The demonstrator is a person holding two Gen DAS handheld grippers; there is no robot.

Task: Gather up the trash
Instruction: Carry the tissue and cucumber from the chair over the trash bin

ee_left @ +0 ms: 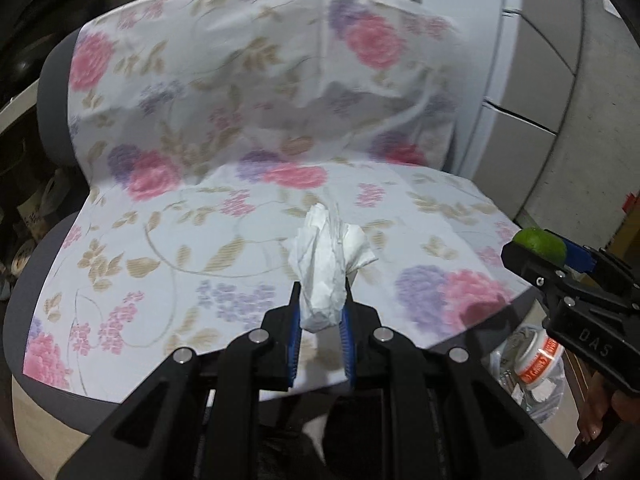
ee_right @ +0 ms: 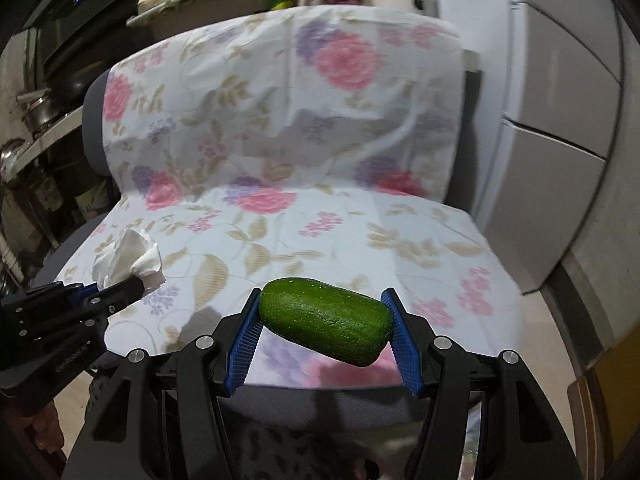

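— Two grippers, two loads, both lifted off the chair. Start on the left: the left gripper [ee_left: 322, 312] has its blue pads nearly together, pinched on a crumpled white tissue [ee_left: 326, 260]. The wad sticks out forward past the fingertips, over the flowered sheet [ee_left: 160, 248] on the seat and not touching it, as far as I can judge.

— And the right one?

— The right gripper [ee_right: 324, 320] stands fairly wide, clamped on a green cucumber piece [ee_right: 326, 320]. Its long axis runs across the jaws from pad to pad, tilted a little, the right end lower. So the pads press on its two ends, not its sides.

— Is that a safe hold?

— I'd call it the weaker one. Held end to end, it could swing or slip if the jaws ease at all. The tissue is soft and squeezed; it should stay.

— Where does it all go?

— From the left wrist view I see a clear bag of rubbish [ee_left: 532, 364] on the floor, below the right front corner of the seat, with something orange and white inside. If that's the bin, it lies lower right of both tools, under the right gripper, which is the nearer one.

— So the right hand drops first?

— That's my guess. The left would have to cross towards it, past the seat's edge. Neither load is over the bag yet.
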